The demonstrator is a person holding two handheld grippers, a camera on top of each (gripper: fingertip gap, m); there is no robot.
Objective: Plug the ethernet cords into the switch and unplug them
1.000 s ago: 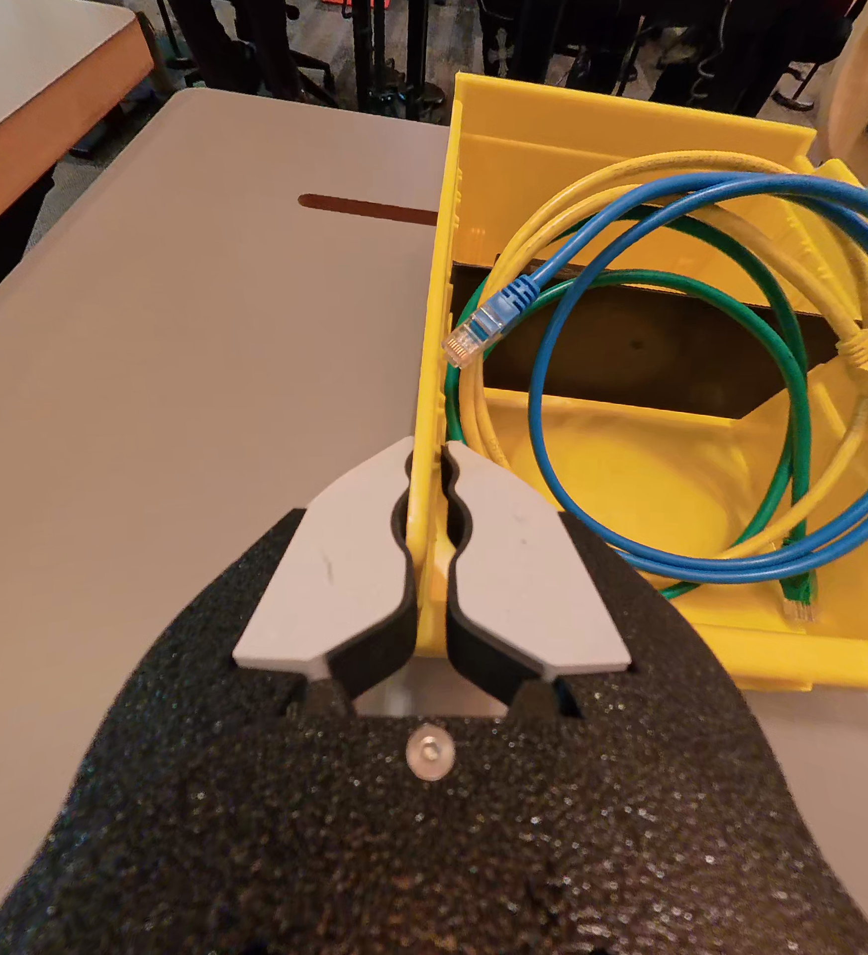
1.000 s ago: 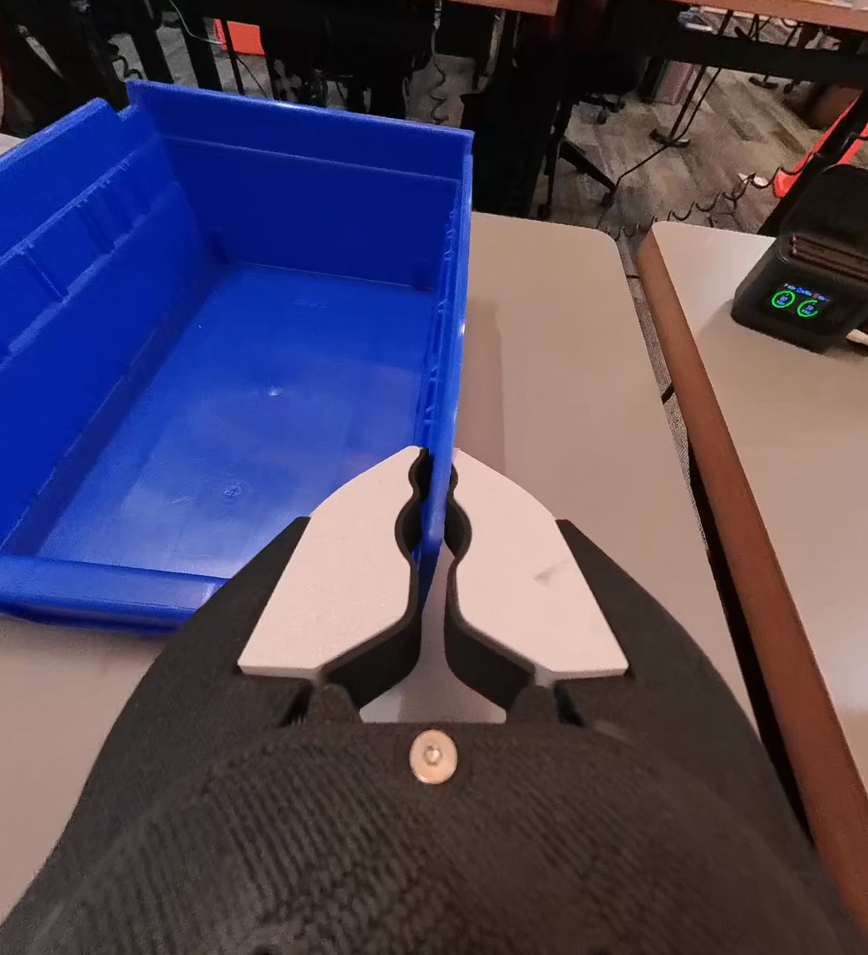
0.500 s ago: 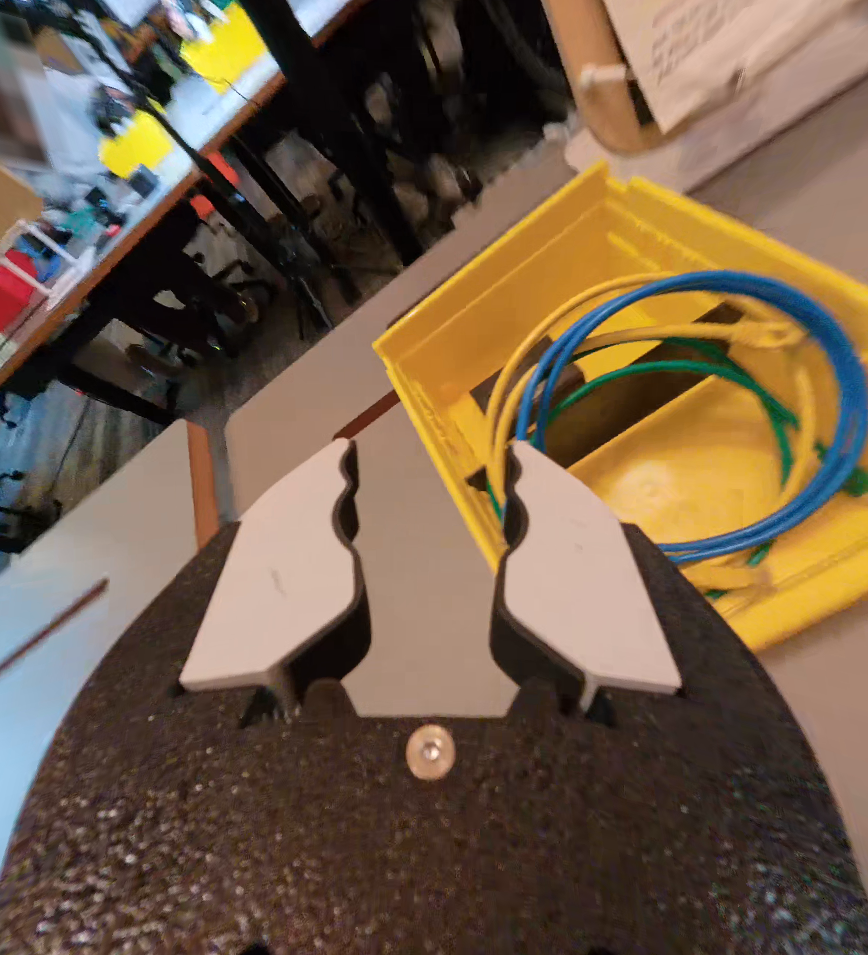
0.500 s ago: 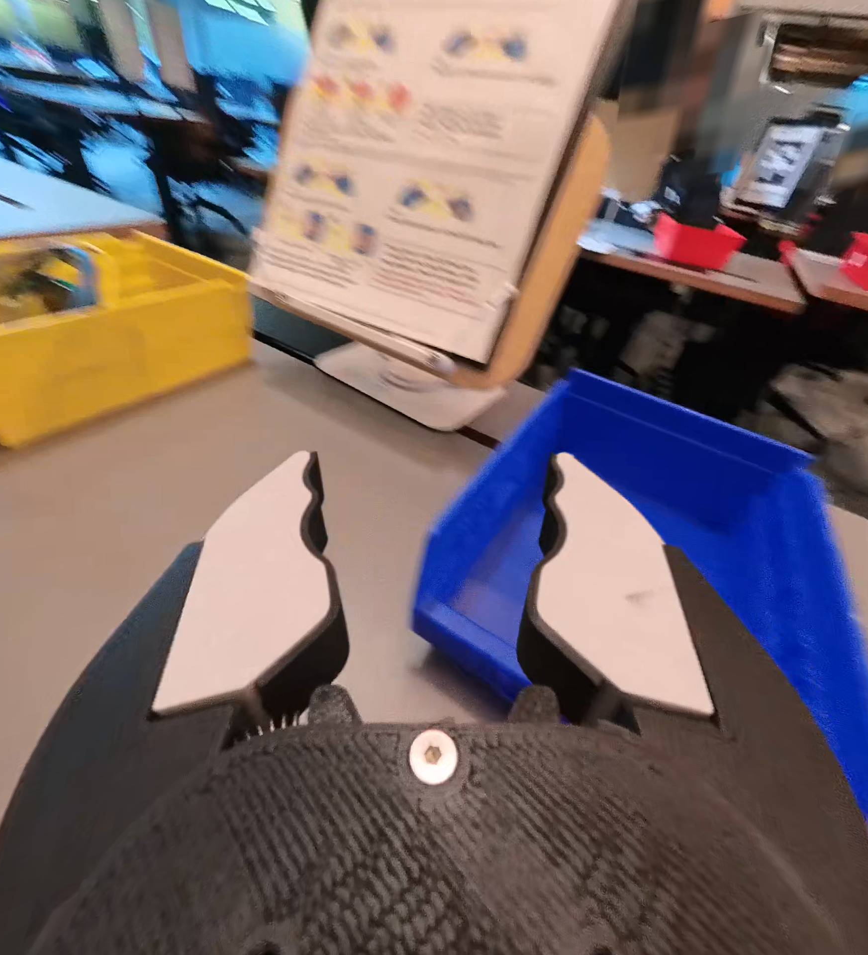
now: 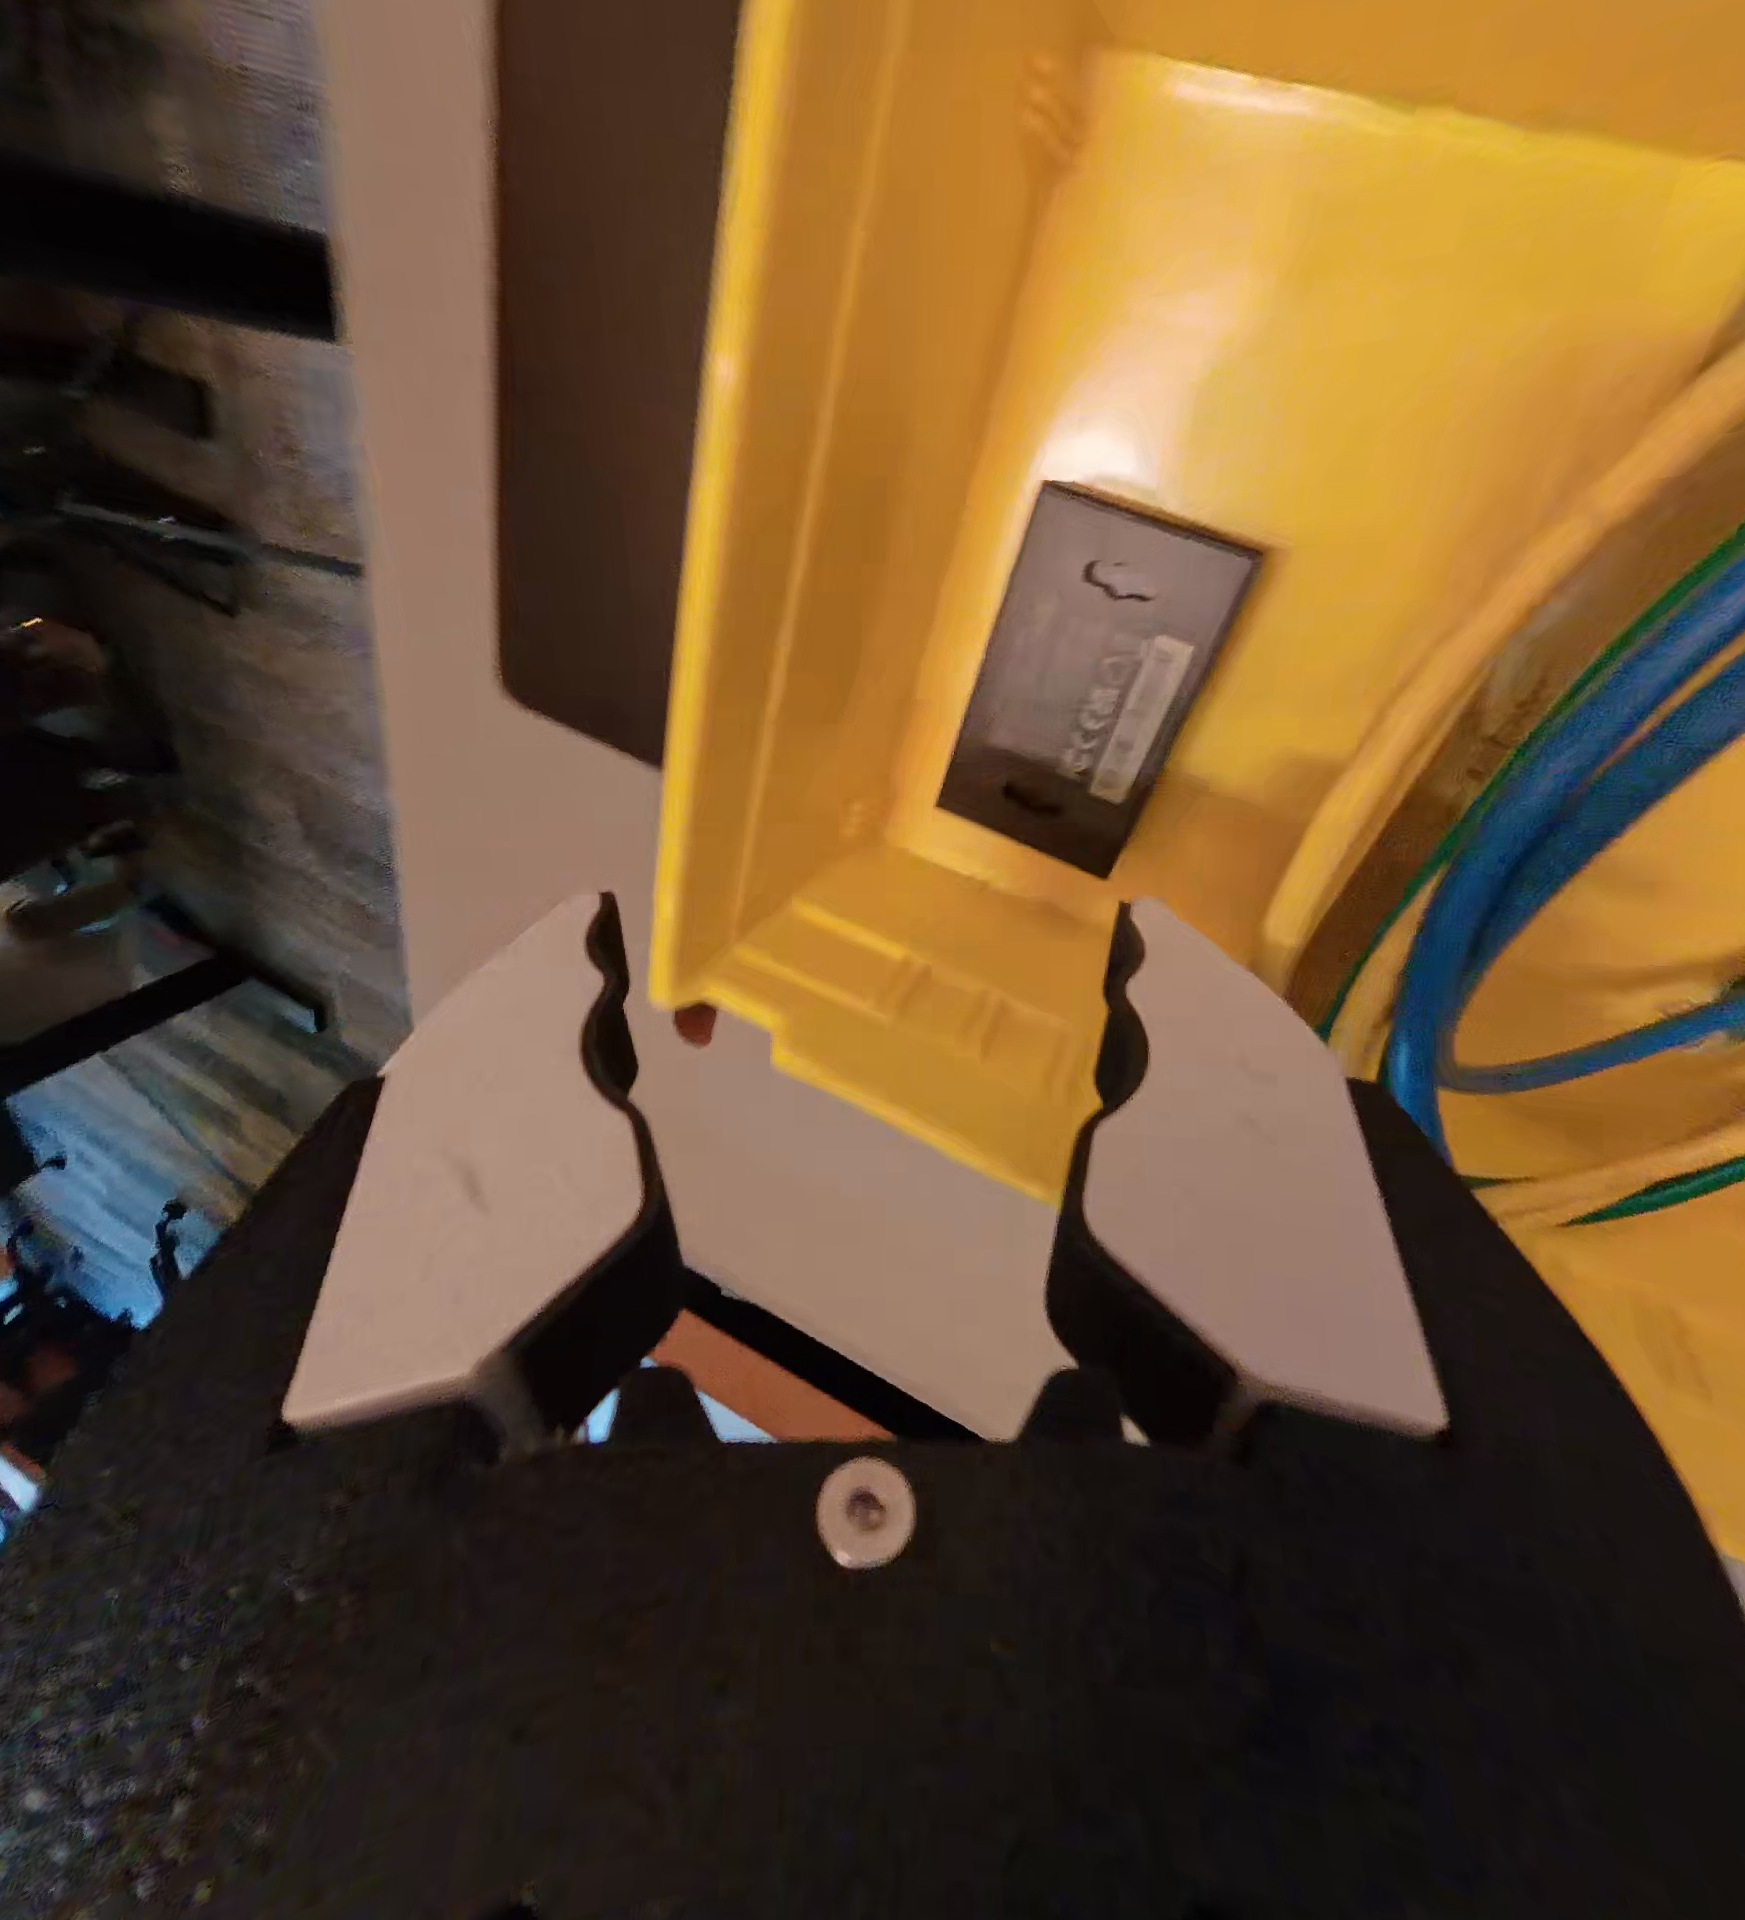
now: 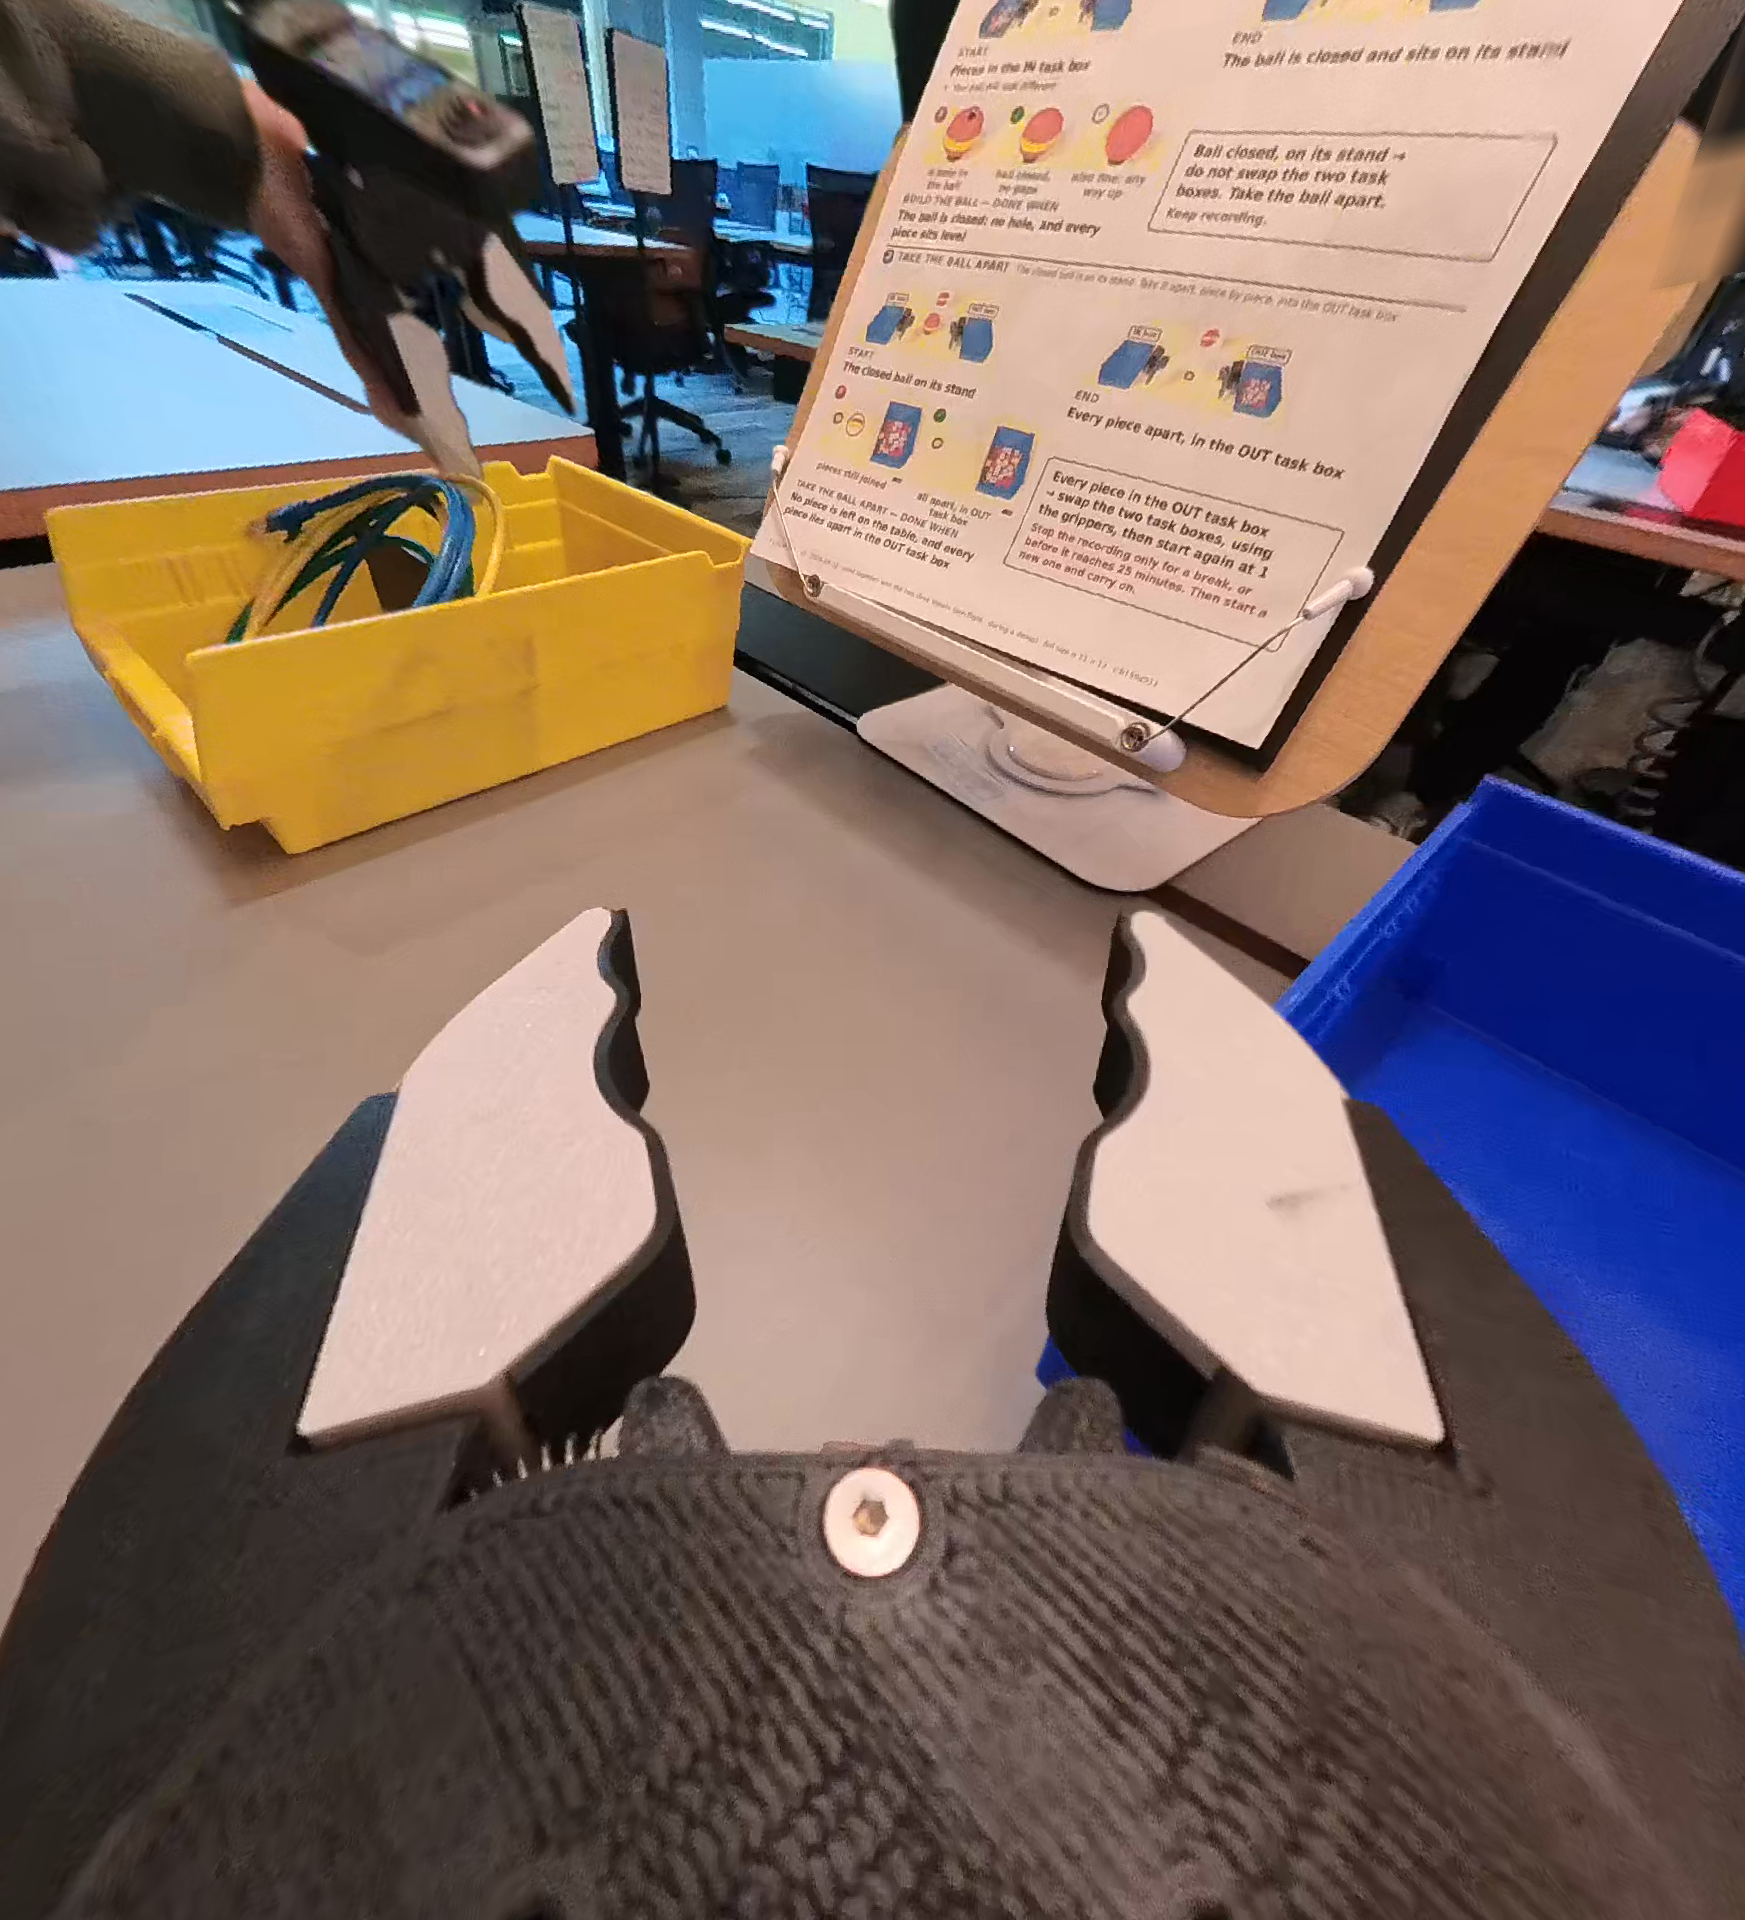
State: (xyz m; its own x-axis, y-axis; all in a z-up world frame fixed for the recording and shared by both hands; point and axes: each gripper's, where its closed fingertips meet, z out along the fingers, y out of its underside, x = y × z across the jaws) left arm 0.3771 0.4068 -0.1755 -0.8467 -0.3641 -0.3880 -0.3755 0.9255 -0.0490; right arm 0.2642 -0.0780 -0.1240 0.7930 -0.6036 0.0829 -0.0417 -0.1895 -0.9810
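**Both grippers open over two bins**

My left gripper (image 5: 863,914) points down into the one yellow bin (image 5: 774,520), its two grey fingers (image 5: 494,1174) spread wide with nothing between them. Beyond the tips, on the bin floor near a corner, lies one flat black box, the switch (image 5: 1096,675), underside up with a pale label on it. To its right is a loose coil of cords: I can count one blue cord (image 5: 1533,831), one green cord (image 5: 1678,1195) and one yellow cord (image 5: 1450,644), all inside the bin; the picture is blurred, so I cannot tell where their plugs lie. None is in my grip.

My right gripper (image 6: 868,925) hangs above the grey table (image 6: 847,987), also wide open and holding nothing. One blue bin (image 6: 1616,1039) sits just beside its right finger. Across the table stands the yellow bin with the cords poking above its rim, and my left gripper shows there from outside, its tips dipped toward the coil. Between the two bins stands one tilted wooden board (image 6: 1470,540) on a white base, with a printed sheet clipped to it.
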